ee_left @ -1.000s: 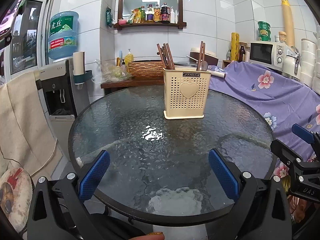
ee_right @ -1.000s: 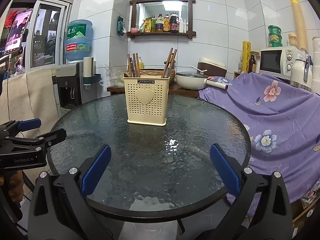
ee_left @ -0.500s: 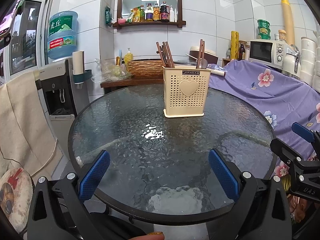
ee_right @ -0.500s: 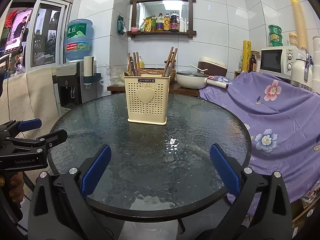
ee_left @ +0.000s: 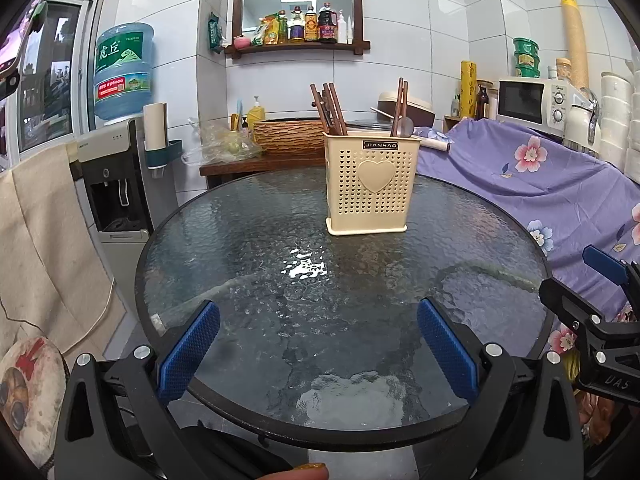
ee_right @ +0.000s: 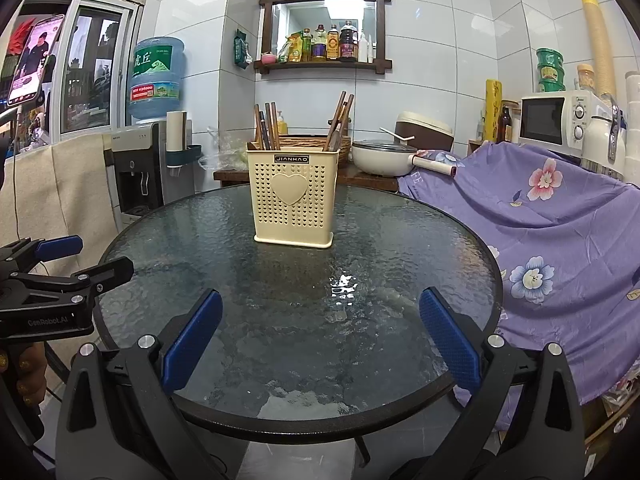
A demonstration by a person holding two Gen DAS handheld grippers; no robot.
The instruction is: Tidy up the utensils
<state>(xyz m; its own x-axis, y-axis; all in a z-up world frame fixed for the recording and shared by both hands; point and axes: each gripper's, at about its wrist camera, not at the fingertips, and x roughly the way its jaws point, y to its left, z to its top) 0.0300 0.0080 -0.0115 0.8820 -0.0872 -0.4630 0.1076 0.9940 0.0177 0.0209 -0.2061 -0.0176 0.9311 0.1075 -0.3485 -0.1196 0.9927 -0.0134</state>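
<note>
White tiled walls stood behind the round glass table (ee_left: pixel 240 248), unchanged from a second before. Near its far side the holder (ee_left: pixel 372 186) stood upright, chopsticks (ee_left: pixel 330 108) and spoon (ee_left: pixel 406 126) inside, unmoved. Left gripper (ee_left: pixel 318 354) and right gripper (ee_right: pixel 320 344) stayed wide open, empty, over the near rim.

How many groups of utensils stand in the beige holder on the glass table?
2. One bunch of brown chopsticks stands at the left side of the beige holder. The second bunch, with a spoon among the sticks, leans at the right side. Shorter pieces may be hidden inside.
</note>
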